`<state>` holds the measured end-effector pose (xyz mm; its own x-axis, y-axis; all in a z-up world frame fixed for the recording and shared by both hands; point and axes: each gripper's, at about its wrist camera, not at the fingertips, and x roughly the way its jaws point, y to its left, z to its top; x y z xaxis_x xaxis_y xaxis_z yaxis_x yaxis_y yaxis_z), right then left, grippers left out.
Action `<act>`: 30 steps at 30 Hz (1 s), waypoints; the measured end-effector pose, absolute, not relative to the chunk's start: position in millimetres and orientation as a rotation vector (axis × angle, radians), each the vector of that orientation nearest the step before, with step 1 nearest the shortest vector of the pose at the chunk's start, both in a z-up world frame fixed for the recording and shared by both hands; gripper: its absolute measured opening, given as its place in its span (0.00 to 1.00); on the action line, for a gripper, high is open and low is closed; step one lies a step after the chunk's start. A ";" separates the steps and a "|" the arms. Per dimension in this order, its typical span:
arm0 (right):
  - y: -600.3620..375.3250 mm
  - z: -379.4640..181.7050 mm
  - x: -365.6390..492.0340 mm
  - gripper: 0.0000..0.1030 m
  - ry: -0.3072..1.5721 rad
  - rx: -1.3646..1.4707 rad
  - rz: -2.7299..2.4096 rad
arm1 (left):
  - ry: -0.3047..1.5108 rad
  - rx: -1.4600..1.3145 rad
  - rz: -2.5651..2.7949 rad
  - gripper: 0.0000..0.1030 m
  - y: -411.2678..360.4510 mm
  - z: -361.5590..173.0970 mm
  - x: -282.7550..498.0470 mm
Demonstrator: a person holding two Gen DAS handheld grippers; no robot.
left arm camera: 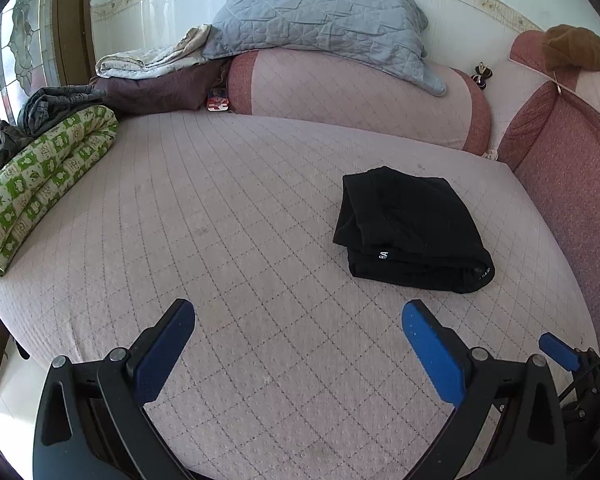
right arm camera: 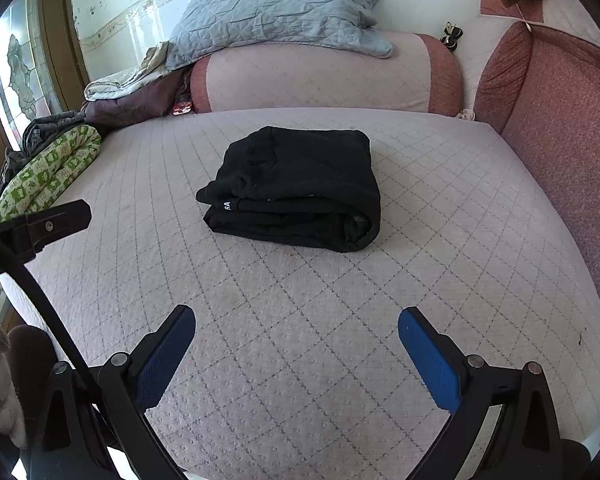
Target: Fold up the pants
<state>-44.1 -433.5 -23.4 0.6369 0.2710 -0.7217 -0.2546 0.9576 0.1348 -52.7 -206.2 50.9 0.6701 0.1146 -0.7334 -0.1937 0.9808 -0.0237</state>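
Note:
The black pants (left arm camera: 410, 230) lie folded into a compact rectangular bundle on the pink quilted bed (left arm camera: 220, 240), with a small white label on the near edge. In the right wrist view the pants (right arm camera: 300, 190) lie straight ahead at mid distance. My left gripper (left arm camera: 298, 316) is open and empty, above the bed, to the near left of the pants. My right gripper (right arm camera: 296, 322) is open and empty, above the bed on the near side of the pants. Neither gripper touches the pants.
A green patterned folded quilt (left arm camera: 40, 184) lies at the bed's left edge with dark clothes behind it. A pink bolster (left arm camera: 348, 92) and a grey quilted pillow (left arm camera: 320, 16) sit at the back. A red padded side (left arm camera: 572, 168) borders the right.

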 end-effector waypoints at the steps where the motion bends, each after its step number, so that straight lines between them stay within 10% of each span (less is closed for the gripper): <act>1: -434.2 -23.6 -43.6 1.00 0.829 0.024 0.300 | 0.820 -0.103 0.173 1.00 -205.9 50.5 -52.3; 19: -436.5 -24.4 -38.6 1.00 0.839 0.049 0.291 | 0.812 -0.089 0.199 1.00 -205.0 47.0 -51.0; 30: -432.9 -6.9 -48.4 1.00 0.765 0.060 0.304 | 0.447 0.023 0.422 1.00 -215.4 84.6 -98.6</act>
